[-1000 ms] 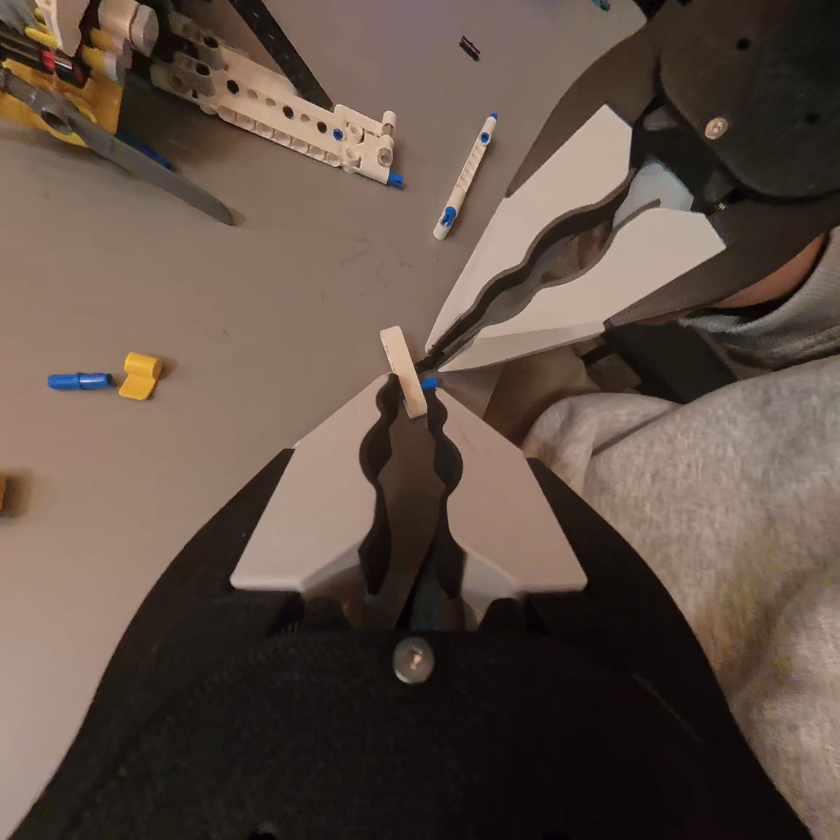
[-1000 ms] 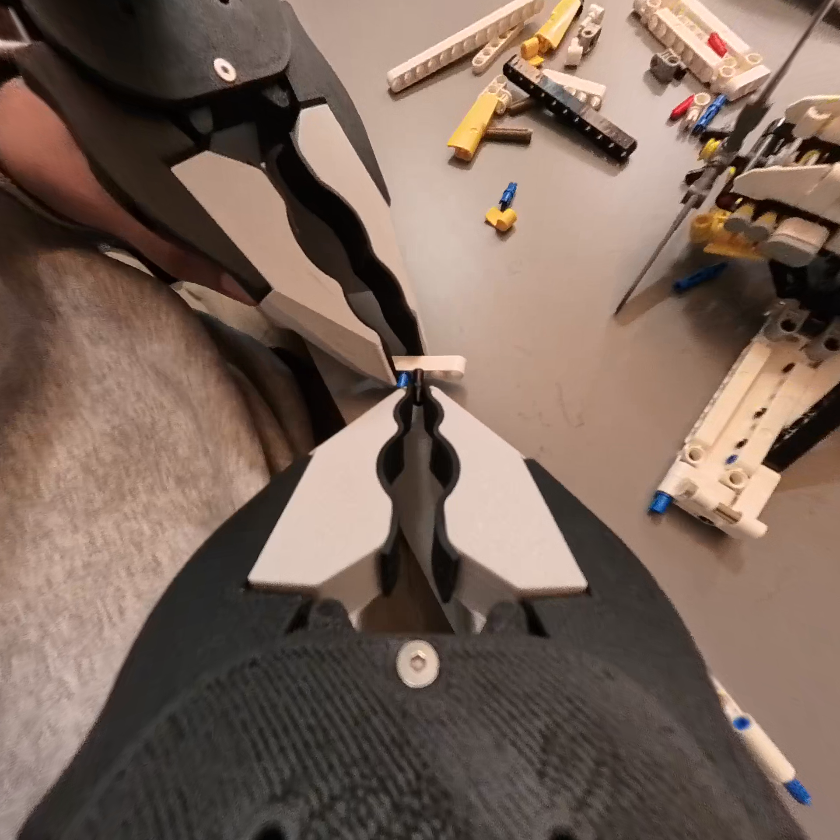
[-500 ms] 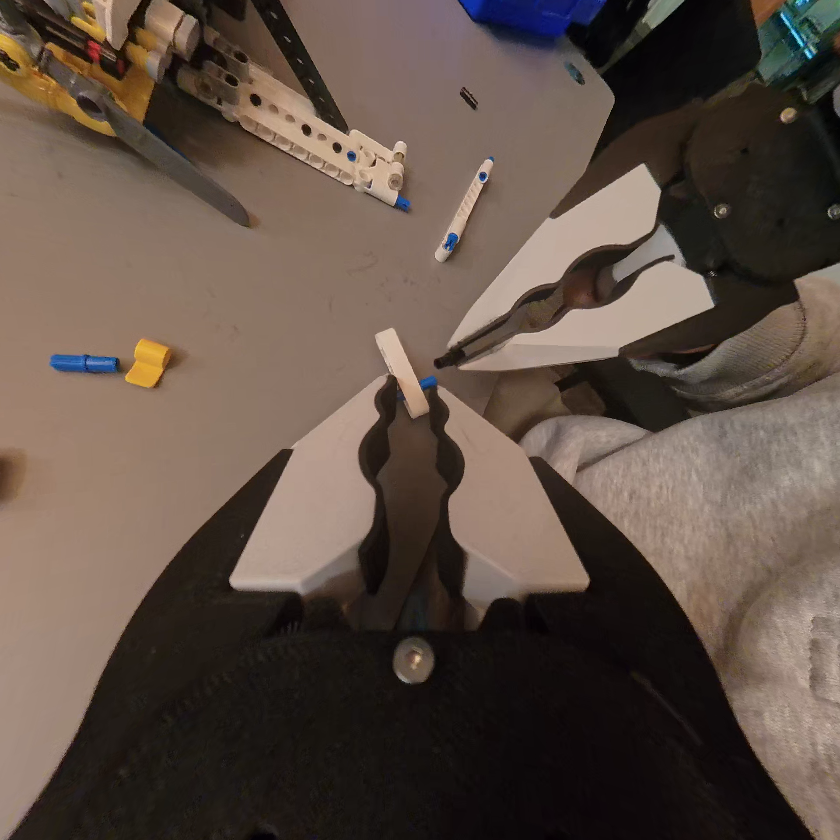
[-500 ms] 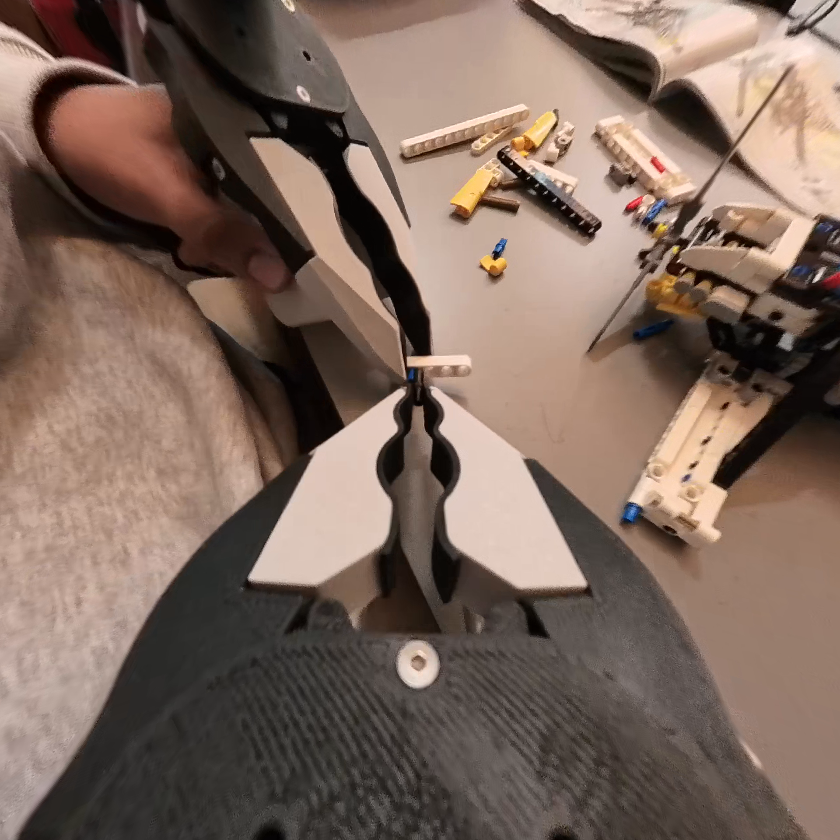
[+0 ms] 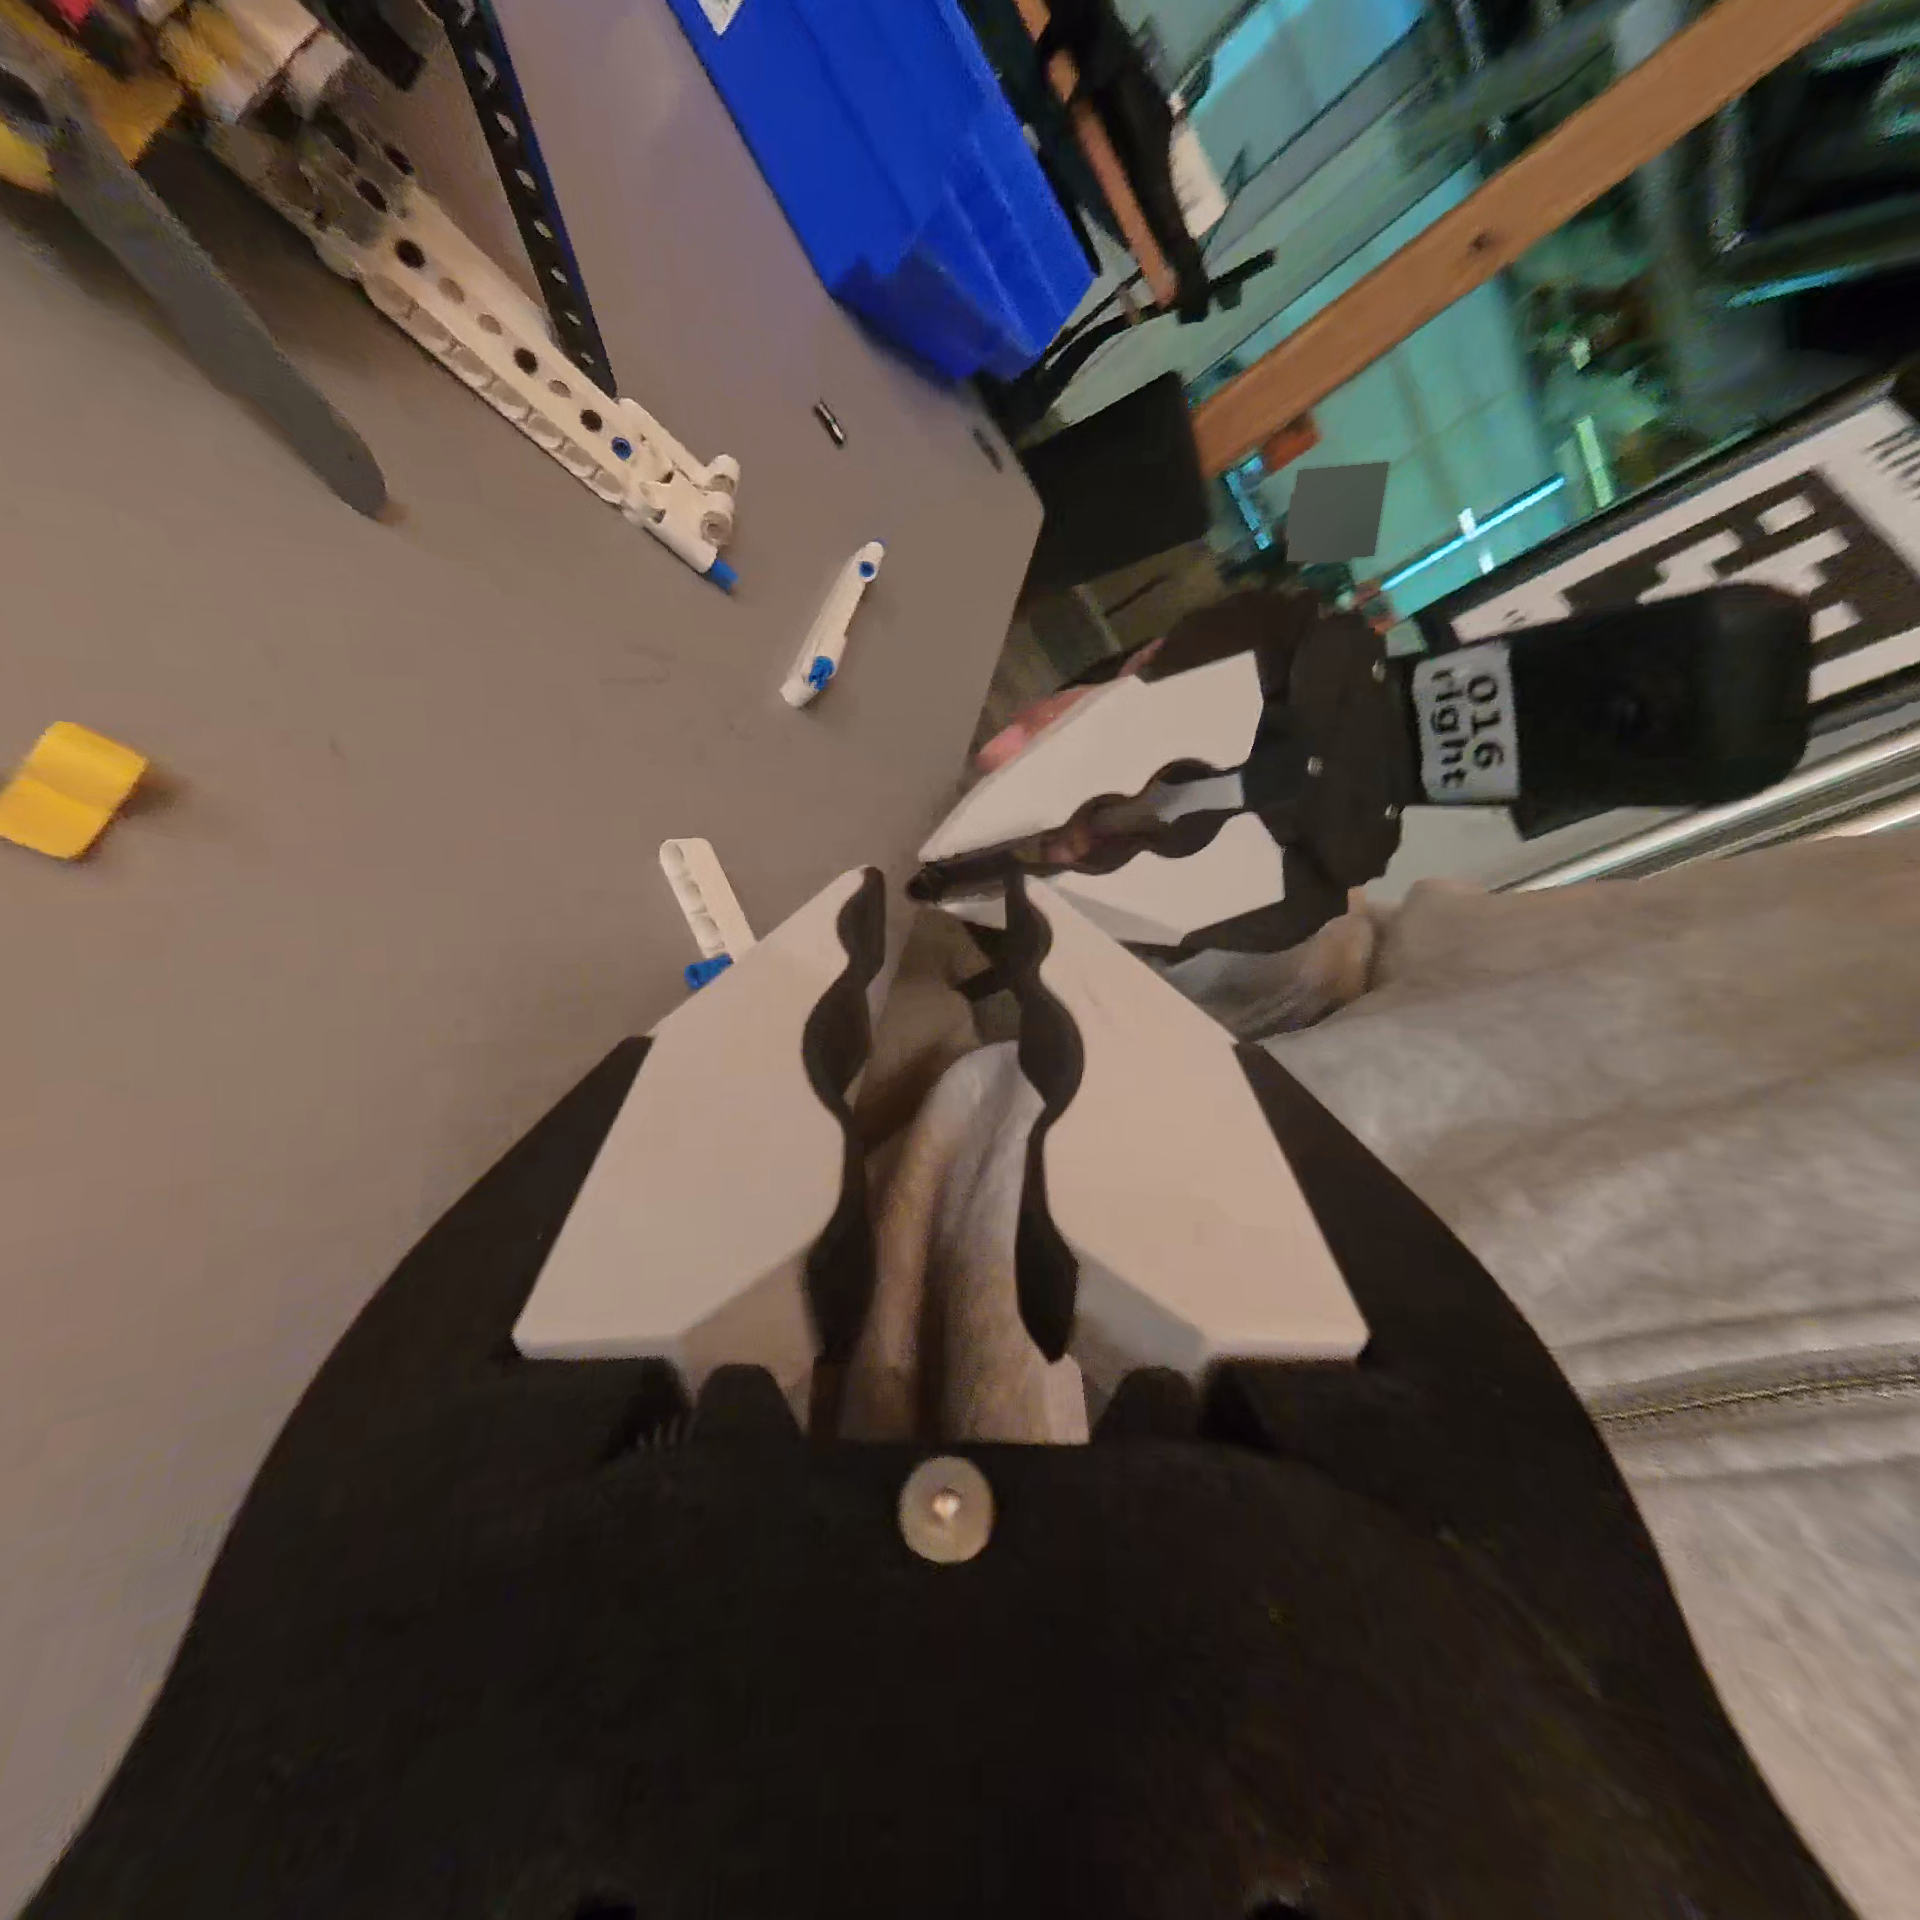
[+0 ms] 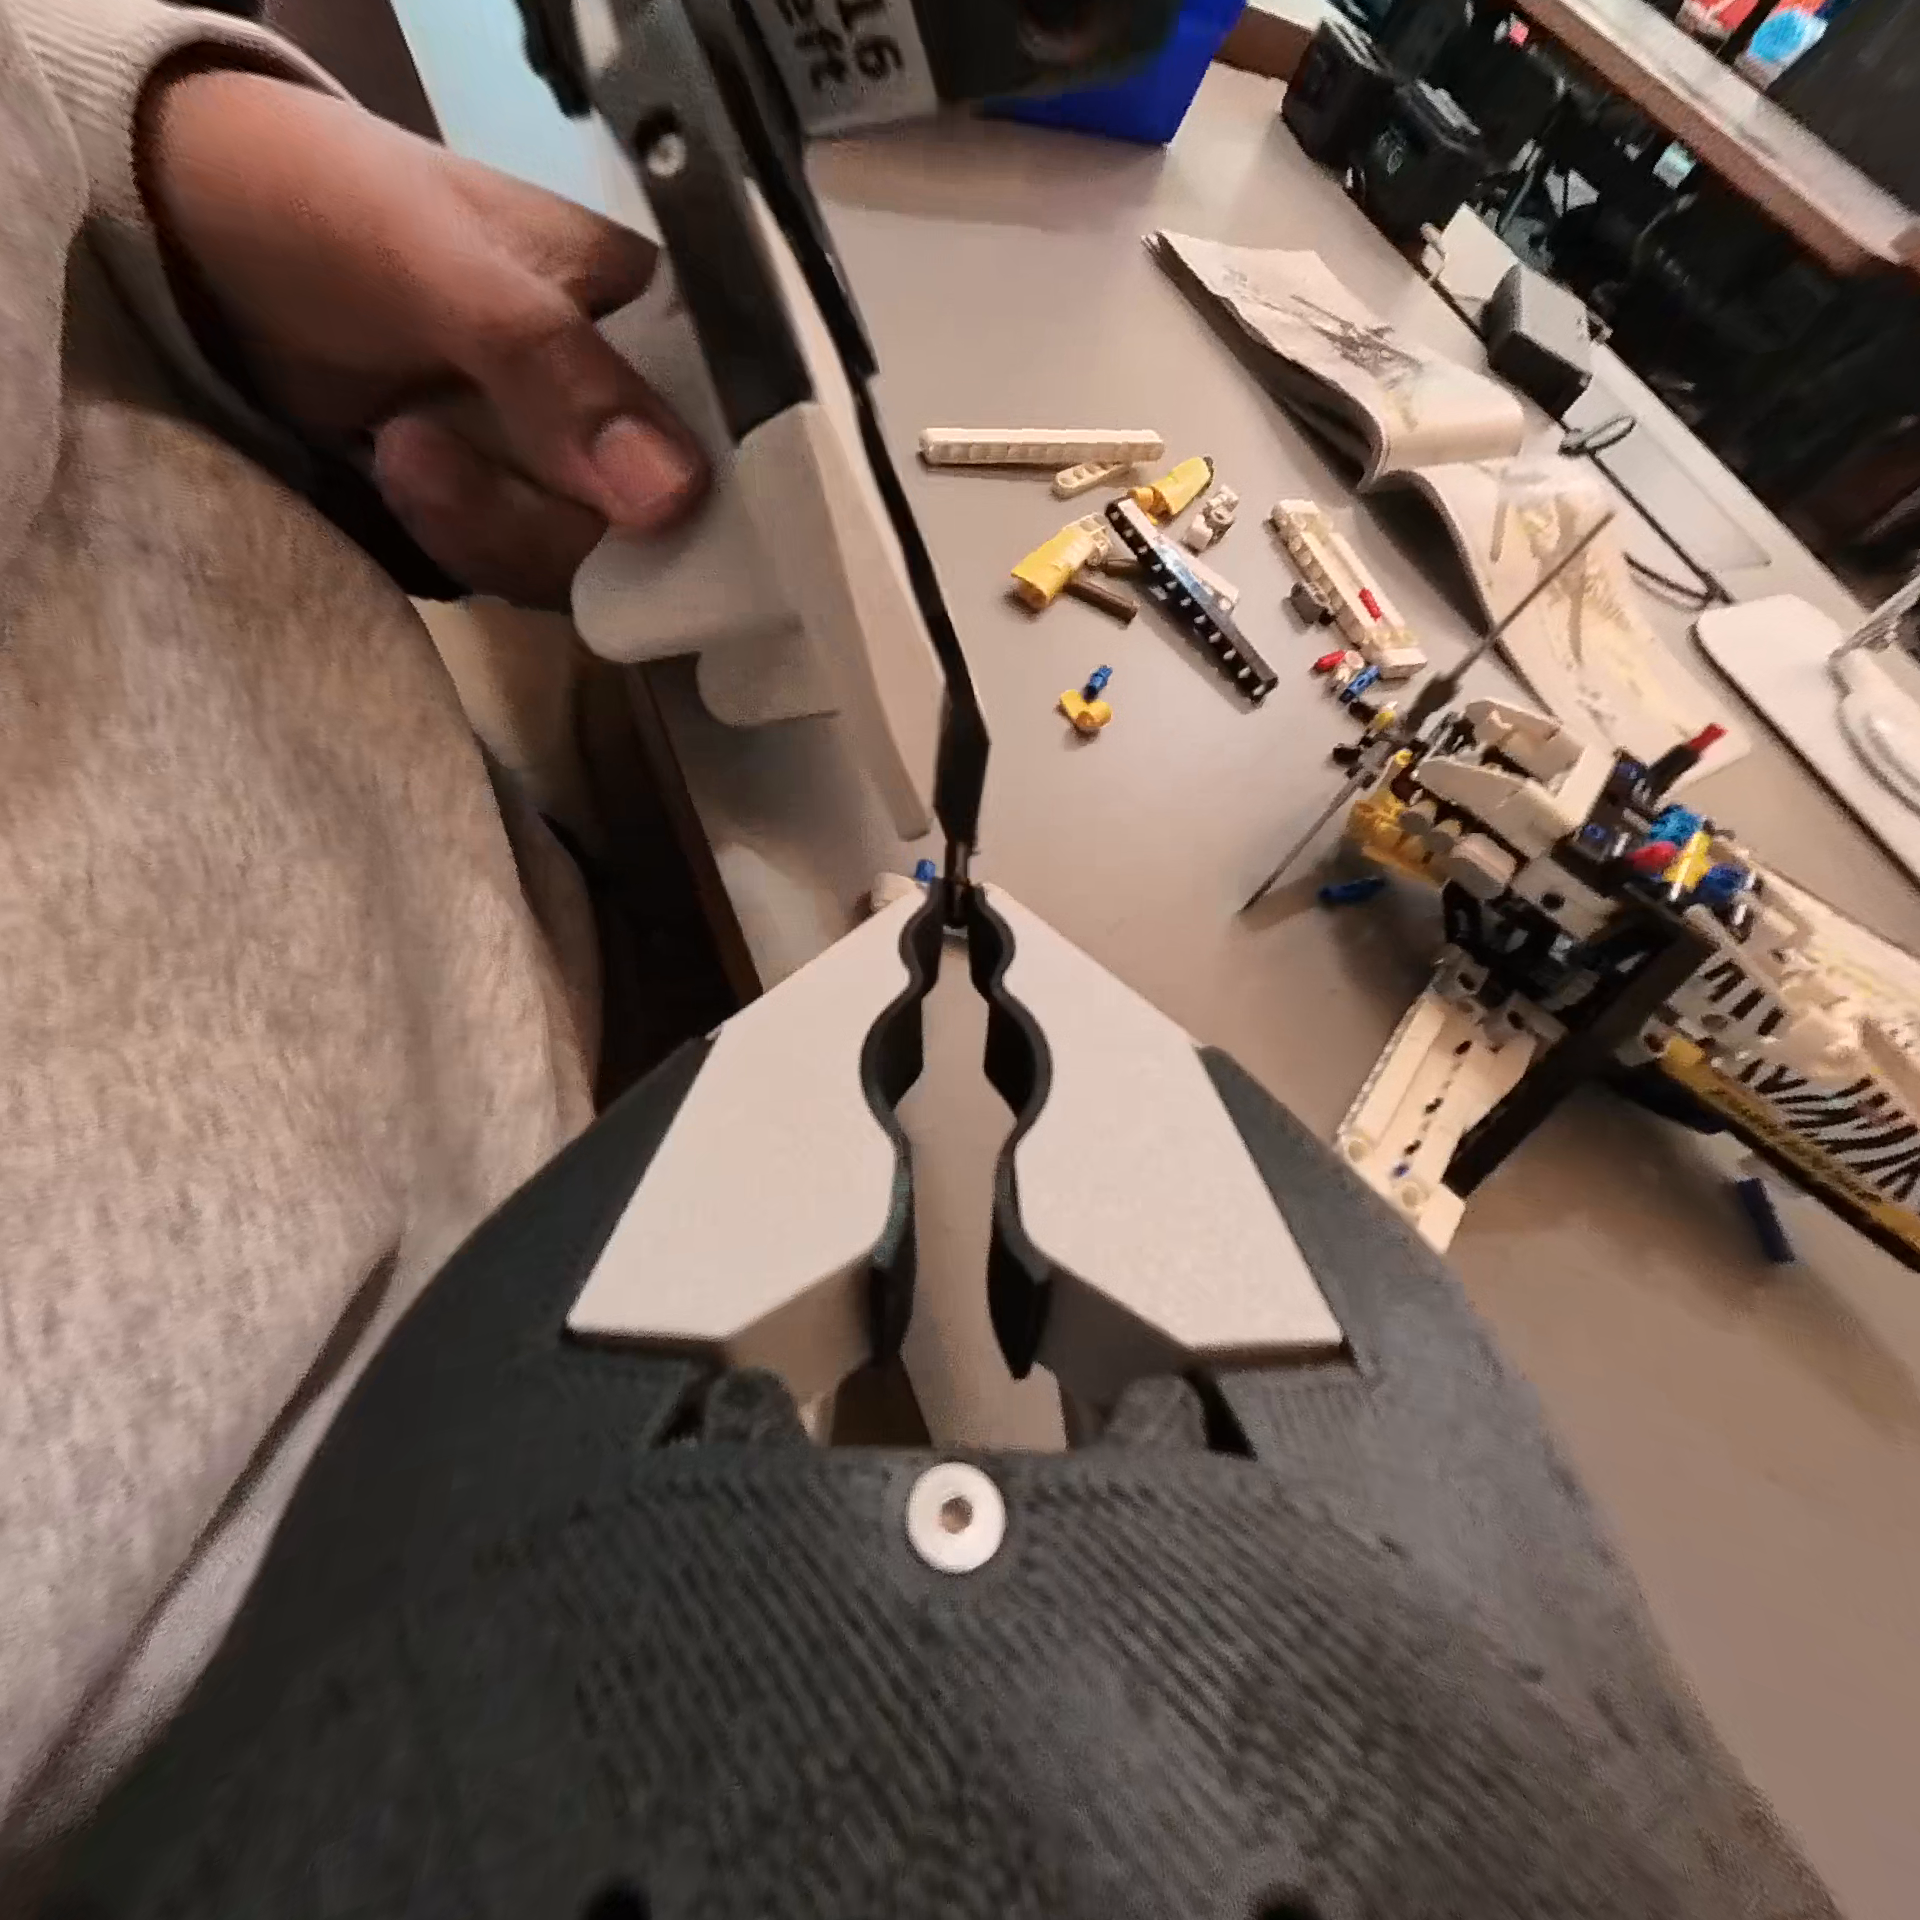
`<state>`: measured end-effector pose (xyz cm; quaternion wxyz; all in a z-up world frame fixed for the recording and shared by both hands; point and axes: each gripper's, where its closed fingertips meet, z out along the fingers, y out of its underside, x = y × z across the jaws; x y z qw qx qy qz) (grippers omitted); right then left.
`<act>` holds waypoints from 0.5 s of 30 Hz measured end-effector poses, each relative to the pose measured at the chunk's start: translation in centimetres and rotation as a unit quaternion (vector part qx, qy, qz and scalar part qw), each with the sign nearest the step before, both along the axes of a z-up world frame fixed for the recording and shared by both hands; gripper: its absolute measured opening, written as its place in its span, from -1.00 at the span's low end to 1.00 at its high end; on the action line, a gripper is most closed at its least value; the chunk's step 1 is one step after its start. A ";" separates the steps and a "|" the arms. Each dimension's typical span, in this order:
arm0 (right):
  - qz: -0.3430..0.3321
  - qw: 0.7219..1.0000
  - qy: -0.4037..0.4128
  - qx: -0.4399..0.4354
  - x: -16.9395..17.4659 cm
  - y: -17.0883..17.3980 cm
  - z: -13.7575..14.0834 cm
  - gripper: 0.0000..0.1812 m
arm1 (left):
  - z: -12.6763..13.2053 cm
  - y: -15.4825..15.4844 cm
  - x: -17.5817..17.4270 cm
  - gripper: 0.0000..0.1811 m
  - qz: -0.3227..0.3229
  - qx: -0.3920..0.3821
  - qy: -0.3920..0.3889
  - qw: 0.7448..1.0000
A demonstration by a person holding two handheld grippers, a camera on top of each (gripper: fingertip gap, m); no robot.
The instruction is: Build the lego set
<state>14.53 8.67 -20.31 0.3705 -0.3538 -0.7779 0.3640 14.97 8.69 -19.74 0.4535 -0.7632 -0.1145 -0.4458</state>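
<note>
Left wrist view: left gripper point(image 5: 945, 904) low centre, fingers apart, nothing between them, only grey sweater point(image 5: 1558, 1195) showing through the gap. The short white beam point(image 5: 698, 899) sits just outside the left-hand finger, a blue peg point(image 5: 707, 971) at its near end. It is close to the desk point(image 5: 416, 831) edge, and I cannot tell whether it rests on the desk or leans on the finger. Right gripper point(image 5: 935, 883) comes in from the right, its tips almost touching the left's, fingers pinched on a small dark pin point(image 5: 920, 889). The pin points at the beam, probably lined up for pressing into a hole. Upper left: the model's point(image 5: 499, 332) white boom. A loose white bar point(image 5: 831, 623) lies mid-frame, a yellow piece point(image 5: 68, 790) at the left edge and a blue bin point(image 5: 914, 208) up top. Right wrist view: right gripper point(image 6: 956, 909) centre, fingers together at the tips around that dark pin, which is barely visible here. Left gripper point(image 6: 951, 810) drops in from above, seen edge-on and held by a hand point(image 6: 436, 343), so its opening is unreadable in this view. The beam point(image 6: 888, 888) peeks out just left of the tips. The work is held close to the body at the desk's near edge, likely for steadiness. Model point(image 6: 1558, 883) far right, spare parts point(image 6: 1143, 540) upper centre, open booklet point(image 6: 1403, 416) beyond. The beam looks unheld, so I judge it needs re-gripping before the pin goes in.
</note>
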 end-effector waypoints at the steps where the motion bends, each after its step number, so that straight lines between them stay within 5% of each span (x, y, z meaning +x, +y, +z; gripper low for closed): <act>1: 0.007 1.000 0.010 0.006 0.1 -0.2 0.2 -0.97 | 0.1 0.0 0.0 -0.80 0.000 0.002 -0.014 1.000; 7: 0.026 0.998 0.061 0.013 0.3 -1.0 1.8 -0.97 | 1.4 -0.3 0.1 -0.97 -0.015 0.022 -0.084 0.996; 15: 0.030 0.995 0.092 -0.038 0.4 -1.2 3.5 -0.97 | 2.4 -0.6 0.1 -0.86 -0.029 0.033 -0.158 0.986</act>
